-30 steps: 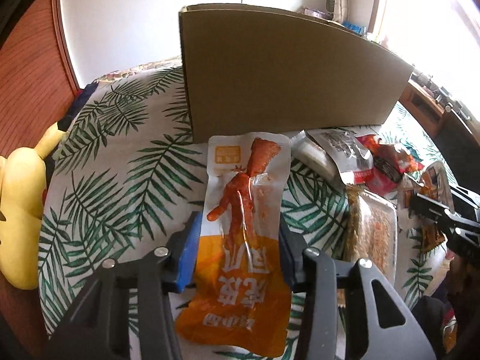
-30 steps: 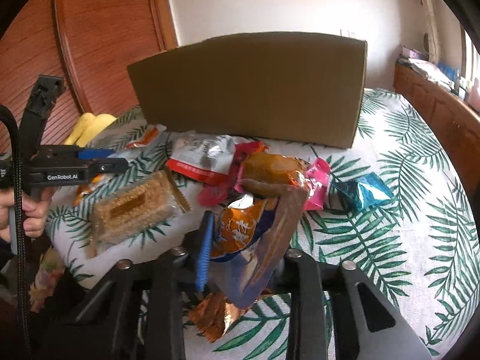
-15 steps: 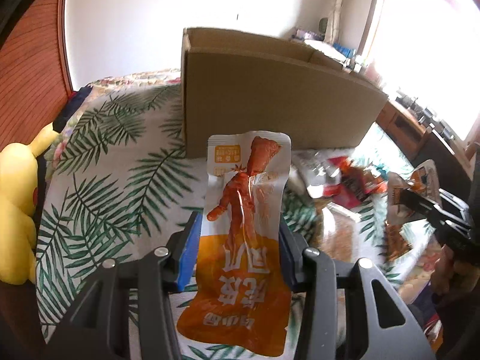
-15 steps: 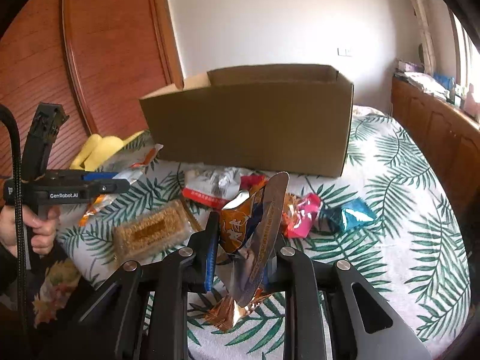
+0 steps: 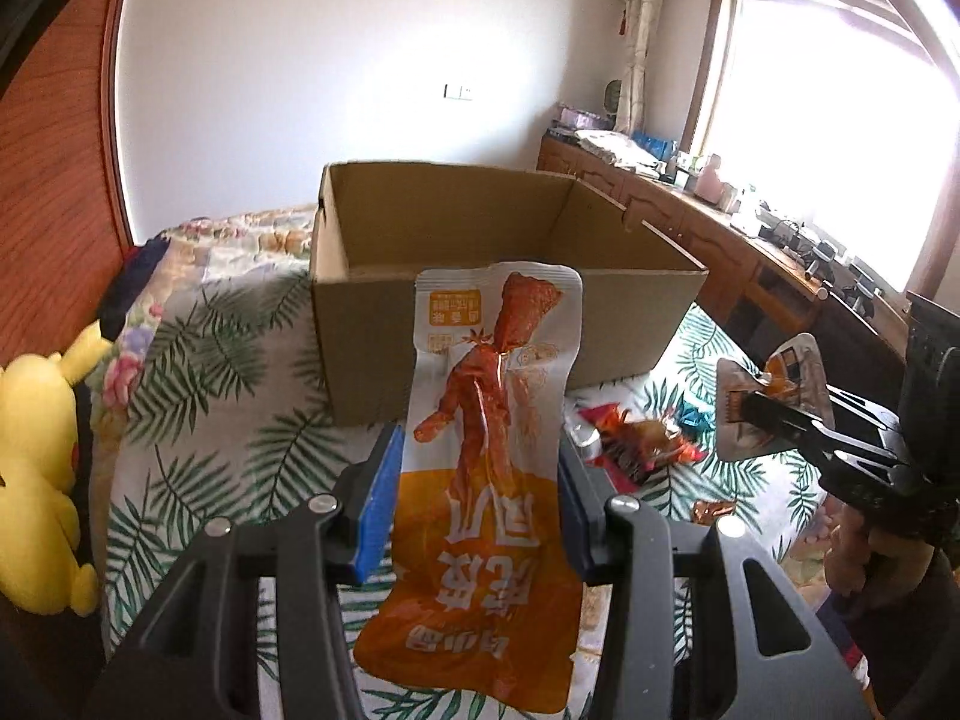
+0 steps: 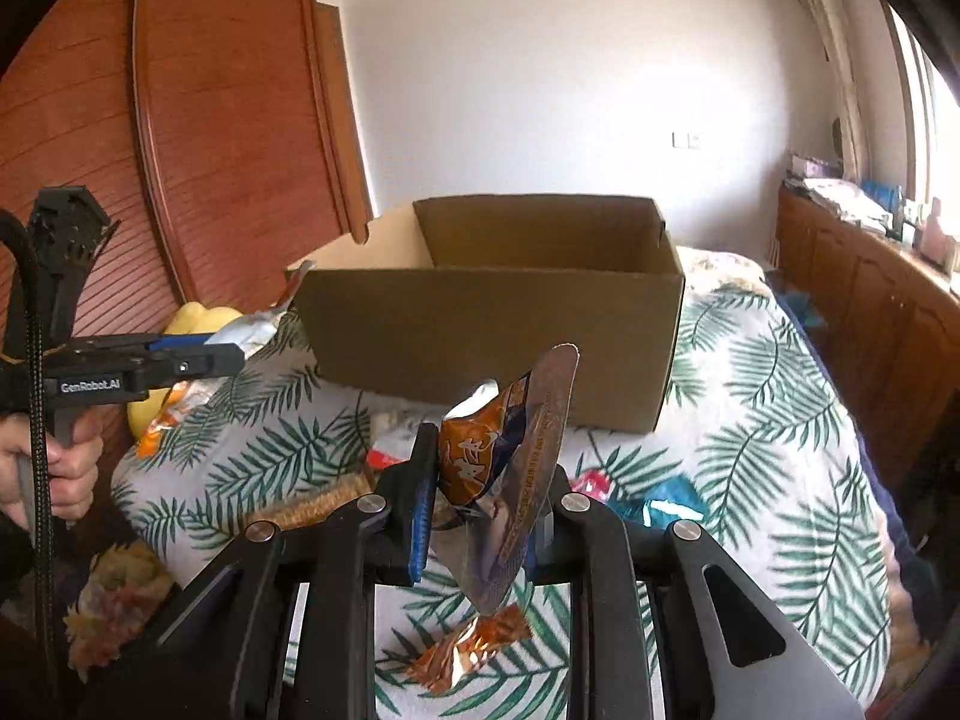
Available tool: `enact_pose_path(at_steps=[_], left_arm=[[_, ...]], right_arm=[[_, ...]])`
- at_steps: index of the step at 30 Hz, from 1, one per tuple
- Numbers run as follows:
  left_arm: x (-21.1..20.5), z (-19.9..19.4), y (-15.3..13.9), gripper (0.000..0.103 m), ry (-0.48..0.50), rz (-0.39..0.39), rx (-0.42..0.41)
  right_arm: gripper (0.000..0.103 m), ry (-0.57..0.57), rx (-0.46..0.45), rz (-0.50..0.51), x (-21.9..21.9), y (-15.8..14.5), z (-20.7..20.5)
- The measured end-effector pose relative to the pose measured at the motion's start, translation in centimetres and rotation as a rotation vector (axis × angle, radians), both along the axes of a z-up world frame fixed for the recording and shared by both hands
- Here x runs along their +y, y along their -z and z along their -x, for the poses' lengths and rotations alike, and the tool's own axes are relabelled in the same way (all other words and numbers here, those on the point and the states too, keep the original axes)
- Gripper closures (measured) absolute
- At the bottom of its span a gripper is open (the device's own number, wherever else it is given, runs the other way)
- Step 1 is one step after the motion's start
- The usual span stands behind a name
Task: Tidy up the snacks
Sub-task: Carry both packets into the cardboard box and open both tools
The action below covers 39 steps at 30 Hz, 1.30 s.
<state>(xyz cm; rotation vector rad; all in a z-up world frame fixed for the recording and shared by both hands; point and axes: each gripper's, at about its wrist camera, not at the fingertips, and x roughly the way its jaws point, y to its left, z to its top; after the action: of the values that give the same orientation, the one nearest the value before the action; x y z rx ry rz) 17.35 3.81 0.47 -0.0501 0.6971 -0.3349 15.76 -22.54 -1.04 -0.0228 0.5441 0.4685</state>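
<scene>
Both grippers had risen since the earlier views: a second before, each camera saw only the outer wall of the cardboard box (image 5: 498,276), and now each looked over its rim onto the bare inside. I judged this to mean the lift stage was largely done and the carry toward the box opening was the step in hand.

Left gripper (image 5: 480,498): clamped on the chicken-foot packet (image 5: 498,450). The packet stood upright between the two fingers, held by its side edges at about mid-length. Its white top reached up in front of the near box wall, and its orange bottom hung below the fingers, clear of the bed (image 5: 198,420). The grip looked unchanged from the earlier views.

Right gripper (image 6: 486,504): clamped on the silver-and-orange snack bag (image 6: 516,456). The bag was crumpled and tilted, with its upper corner leaning toward the box and a foil tail hanging below the fingers. The fingers had tightened slightly on it within the last second.

Position of the box: it sat on the bed ahead of both grippers, open side up, and apparently empty as far as I could see. Neither packet had crossed its rim yet.

Remaining loose snacks (image 5: 636,444) lay on the bed between the box and the grippers. A yellow plush toy (image 5: 36,480) sat at the left edge of the bed, well apart from the work.
</scene>
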Motion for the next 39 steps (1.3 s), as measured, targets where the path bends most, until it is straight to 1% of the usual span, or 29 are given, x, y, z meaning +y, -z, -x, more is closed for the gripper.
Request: enact_pose_path(at_steps=[10, 15, 20, 25, 33, 39], left_arm=[[-0.7, -1.7, -2.8, 0.058, -0.006, -0.013, -0.048], [-0.6, -3.1, -3.6, 0.058, -0.015, -0.013, -0.055], [-0.4, -4.5, -4.0, 0.058, -0.030, -0.011, -0.052], [-0.7, -6.0, -4.2, 0.058, -0.043, -0.031, -0.054], [-1.1, -8.5, -4.5, 0.058, -0.063, -0.037, -0.048], [-1.6, -10.4, -4.4, 0.057, -0.081, -0.053, -0.037]], right_arm=[[0.083, -0.002, -0.030, 0.017, 0.3, -1.9, -2.1], [0.083, -0.002, -0.036, 0.016, 0.5, -2.8, -3.4], [0.083, -0.001, -0.041, 0.015, 0.9, -3.9, -4.7], [0.083, -0.002, -0.044, 0.019, 1.4, -4.9, -6.2], [0.083, 0.013, -0.015, 0.045, 2.3, -5.2, -9.1], [0.083, 0.025, 0.015, 0.020, 2.7, -5.5, -10.7]])
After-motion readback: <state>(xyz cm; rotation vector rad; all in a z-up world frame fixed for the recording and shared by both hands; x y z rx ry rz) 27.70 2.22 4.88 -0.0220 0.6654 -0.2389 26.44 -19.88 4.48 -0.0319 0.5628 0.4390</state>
